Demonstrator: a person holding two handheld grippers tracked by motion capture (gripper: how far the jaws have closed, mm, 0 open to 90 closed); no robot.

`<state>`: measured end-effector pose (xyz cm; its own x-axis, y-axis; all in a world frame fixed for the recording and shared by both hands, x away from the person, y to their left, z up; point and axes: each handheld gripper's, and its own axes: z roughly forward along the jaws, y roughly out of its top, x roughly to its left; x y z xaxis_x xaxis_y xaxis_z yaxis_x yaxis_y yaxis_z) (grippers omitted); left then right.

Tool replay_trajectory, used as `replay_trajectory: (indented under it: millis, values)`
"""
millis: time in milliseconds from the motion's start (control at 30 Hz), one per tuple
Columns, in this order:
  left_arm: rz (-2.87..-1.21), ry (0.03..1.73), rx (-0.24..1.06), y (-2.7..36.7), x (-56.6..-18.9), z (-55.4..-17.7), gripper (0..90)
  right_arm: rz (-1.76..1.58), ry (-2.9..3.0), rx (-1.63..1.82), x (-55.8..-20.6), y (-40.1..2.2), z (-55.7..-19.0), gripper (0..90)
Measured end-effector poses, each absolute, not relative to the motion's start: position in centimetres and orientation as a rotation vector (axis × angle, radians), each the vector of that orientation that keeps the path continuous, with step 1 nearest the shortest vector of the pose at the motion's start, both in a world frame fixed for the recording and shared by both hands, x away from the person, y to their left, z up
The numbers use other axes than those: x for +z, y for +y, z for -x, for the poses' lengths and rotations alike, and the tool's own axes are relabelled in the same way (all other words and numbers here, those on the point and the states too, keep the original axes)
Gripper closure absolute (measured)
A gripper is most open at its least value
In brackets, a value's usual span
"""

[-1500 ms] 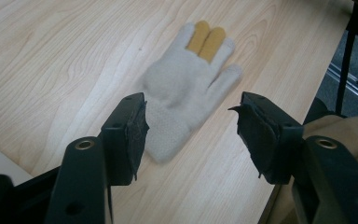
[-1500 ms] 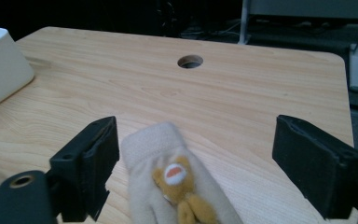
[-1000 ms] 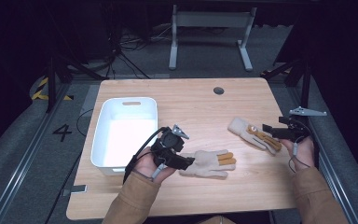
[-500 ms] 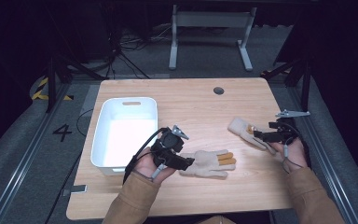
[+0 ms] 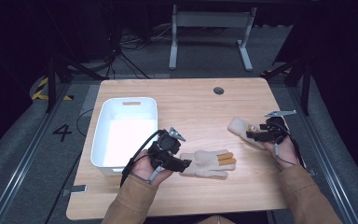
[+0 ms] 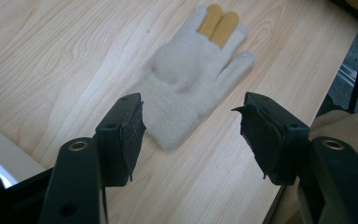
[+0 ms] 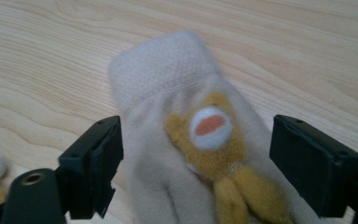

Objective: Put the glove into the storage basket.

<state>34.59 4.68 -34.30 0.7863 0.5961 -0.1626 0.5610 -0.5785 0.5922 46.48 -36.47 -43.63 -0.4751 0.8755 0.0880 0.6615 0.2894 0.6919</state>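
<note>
Two cream gloves lie flat on the table [image 5: 200, 102], well apart, each faced by one gripper. Near glove [image 5: 209, 163]: it lies just beyond the left gripper [image 5: 182, 164], cuff toward the jaws, fingers pointing away to the person's right; its long axis runs roughly along the gripper's line of sight. In the left gripper view this glove [image 6: 193, 74] sits ahead of the jaws, the cuff edge reaching just between the tips; the jaws stand apart and grasp nothing. Far glove [image 5: 242, 128]: it lies at the right gripper [image 5: 253, 135], cuff pointing away from it. In the right gripper view the glove [image 7: 186, 135] with its bear patch passes between the jaws, which straddle it. These jaws have just been closing, yet both pads remain clear of the fabric, so the grip is not yet made. The white bin [image 5: 126, 133] stands left of the left hand, nearer to the near glove.
</note>
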Motion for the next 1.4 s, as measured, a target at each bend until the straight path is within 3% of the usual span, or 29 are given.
replay_trajectory:
  millis: [100, 333, 633, 900, 1400]
  values:
    - [-2.329, 0.866, 0.079, 4.9, -34.4, -34.5, 39.7, -1.377, 2.268, 0.924, -44.2, -36.2, -47.0, 27.1]
    - [-2.325, 0.882, 0.078, 5.2, -34.5, -34.3, 39.7, -1.331, 2.308, 0.825, -44.8, -35.5, -47.3, 33.3]
    - [-2.332, 0.879, 0.075, 5.0, -34.6, -34.4, 39.7, -1.269, 2.356, 0.790, -44.4, -35.2, -46.9, 58.8]
    - [-2.328, 0.875, 0.071, 5.0, -34.5, -34.4, 39.7, -1.267, 2.371, 0.758, -44.2, -35.1, -46.8, 63.3]
    - [-2.323, 0.858, 0.063, 4.8, -34.4, -34.7, 39.7, -1.244, 2.343, 0.821, -42.4, -35.8, -46.0, 64.0]
